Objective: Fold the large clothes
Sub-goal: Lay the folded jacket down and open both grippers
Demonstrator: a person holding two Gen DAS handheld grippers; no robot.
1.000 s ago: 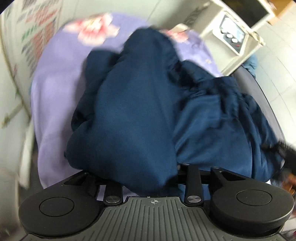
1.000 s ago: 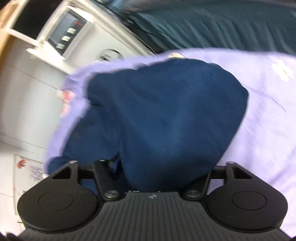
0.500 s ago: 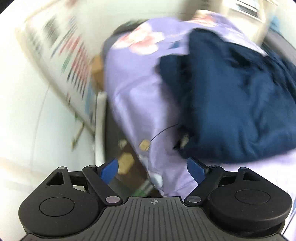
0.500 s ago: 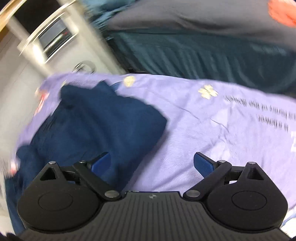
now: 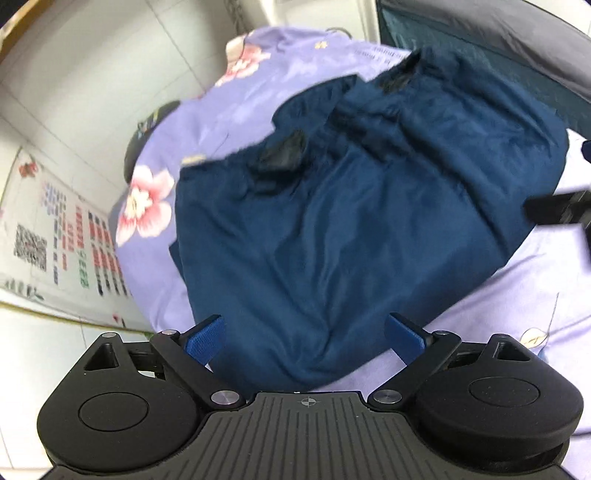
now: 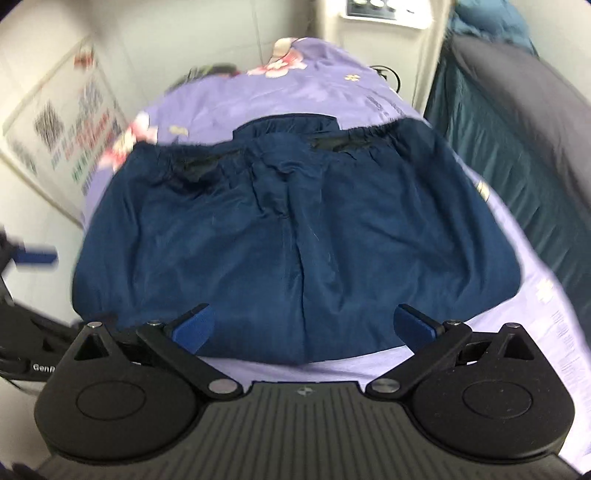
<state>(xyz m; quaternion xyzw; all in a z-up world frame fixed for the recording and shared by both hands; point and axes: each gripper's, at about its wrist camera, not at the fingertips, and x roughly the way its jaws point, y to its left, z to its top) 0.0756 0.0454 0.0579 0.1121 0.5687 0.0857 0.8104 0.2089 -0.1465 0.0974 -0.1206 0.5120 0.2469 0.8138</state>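
Observation:
A dark navy garment [image 6: 295,229] lies folded on a lilac flowered sheet [image 6: 295,92]; its elastic waistband is at the far edge. It also shows in the left wrist view [image 5: 351,206]. My right gripper [image 6: 303,326] is open and empty, just above the garment's near edge. My left gripper [image 5: 304,336] is open and empty over the garment's near left corner. The right gripper's dark body shows at the right edge of the left wrist view [image 5: 561,210]. The left gripper's blue pad shows at the left edge of the right wrist view [image 6: 33,256].
A white appliance with buttons [image 6: 384,11] stands beyond the far end of the sheet. A dark grey and teal sofa [image 6: 517,122] runs along the right. A printed poster [image 6: 62,125] leans against the tiled wall on the left.
Both grippers have let go of the navy garment and opened. They have swung back to face it, and it now lies flat on the sheet.

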